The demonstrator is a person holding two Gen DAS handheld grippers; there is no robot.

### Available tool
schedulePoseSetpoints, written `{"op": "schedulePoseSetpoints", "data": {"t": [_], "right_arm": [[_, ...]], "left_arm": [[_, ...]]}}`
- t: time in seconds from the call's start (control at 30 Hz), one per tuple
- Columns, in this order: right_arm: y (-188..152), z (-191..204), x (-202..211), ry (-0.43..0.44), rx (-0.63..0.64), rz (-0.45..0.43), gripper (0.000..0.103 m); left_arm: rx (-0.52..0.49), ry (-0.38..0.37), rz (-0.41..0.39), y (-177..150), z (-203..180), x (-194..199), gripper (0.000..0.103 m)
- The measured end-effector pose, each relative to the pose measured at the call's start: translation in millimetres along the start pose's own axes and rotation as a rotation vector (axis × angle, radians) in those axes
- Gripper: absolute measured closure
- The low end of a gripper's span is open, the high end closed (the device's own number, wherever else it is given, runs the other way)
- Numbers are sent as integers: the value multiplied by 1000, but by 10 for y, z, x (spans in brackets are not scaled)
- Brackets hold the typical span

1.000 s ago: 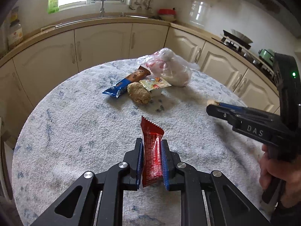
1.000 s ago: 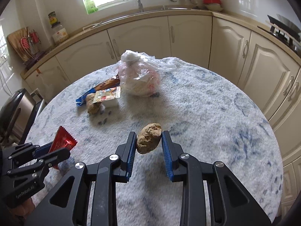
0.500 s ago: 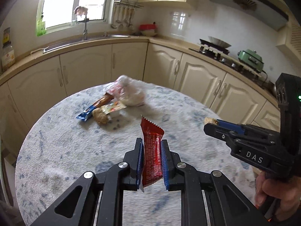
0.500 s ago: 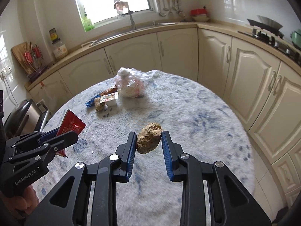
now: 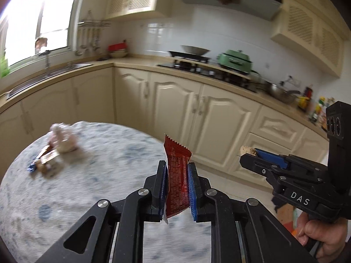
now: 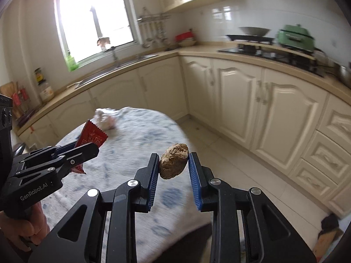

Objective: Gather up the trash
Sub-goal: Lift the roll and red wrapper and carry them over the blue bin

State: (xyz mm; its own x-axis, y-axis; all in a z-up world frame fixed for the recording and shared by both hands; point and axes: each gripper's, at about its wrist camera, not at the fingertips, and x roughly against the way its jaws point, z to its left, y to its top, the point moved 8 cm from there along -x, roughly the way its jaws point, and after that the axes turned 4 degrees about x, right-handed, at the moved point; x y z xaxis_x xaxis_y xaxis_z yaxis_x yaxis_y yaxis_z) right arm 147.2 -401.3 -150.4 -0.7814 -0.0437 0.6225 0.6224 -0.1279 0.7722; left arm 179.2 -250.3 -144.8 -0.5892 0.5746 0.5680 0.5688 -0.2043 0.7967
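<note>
My left gripper [image 5: 177,166] is shut on a red snack wrapper [image 5: 176,175], held upright above the near edge of the round table [image 5: 98,175]. The same wrapper [image 6: 92,139] and left gripper [image 6: 87,150] show at the left of the right wrist view. My right gripper [image 6: 173,160] is shut on a brown lumpy chunk of food waste [image 6: 173,164], held in the air past the table's right edge. In the left wrist view that right gripper [image 5: 248,154] shows at the right with the chunk [image 5: 246,150] at its tip. More trash [image 5: 47,160] lies on the far left of the table.
A white plastic bag [image 5: 62,139] and a blue wrapper [image 5: 33,166] lie beside the far trash. Cream cabinets [image 6: 263,109] curve around the room. A stove with a pan [image 5: 193,53] and a green pot [image 5: 234,60] stands on the counter. Tiled floor [image 6: 241,171] lies right of the table.
Both grippers have swung right and risen, still holding their items. The table and its trash pile have slid to the left of both views; cabinets and stove now fill the middle.
</note>
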Motion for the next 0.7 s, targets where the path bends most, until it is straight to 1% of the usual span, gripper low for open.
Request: {"op": "schedulePoseSetpoints", "data": {"t": [0.13, 0.33, 0.5, 0.63, 0.7], "right_arm": [[-219, -609, 382, -102, -67, -10, 75], [-575, -1286, 805, -224, -150, 2, 75], [-871, -1671, 1024, -289, -210, 21, 75], [-1100, -1889, 1053, -320, -260, 50, 75], [-1240, -1992, 1041, -327, -288, 72, 75]], "left_arm": [[-63, -94, 25, -35, -624, -138, 89], [-139, -223, 85, -171, -1450, -352, 89], [-176, -302, 134, -297, -1917, -553, 89], [-192, -345, 200, -421, -2154, -814, 89], [-200, -367, 249, -518, -2265, -974, 89]]}}
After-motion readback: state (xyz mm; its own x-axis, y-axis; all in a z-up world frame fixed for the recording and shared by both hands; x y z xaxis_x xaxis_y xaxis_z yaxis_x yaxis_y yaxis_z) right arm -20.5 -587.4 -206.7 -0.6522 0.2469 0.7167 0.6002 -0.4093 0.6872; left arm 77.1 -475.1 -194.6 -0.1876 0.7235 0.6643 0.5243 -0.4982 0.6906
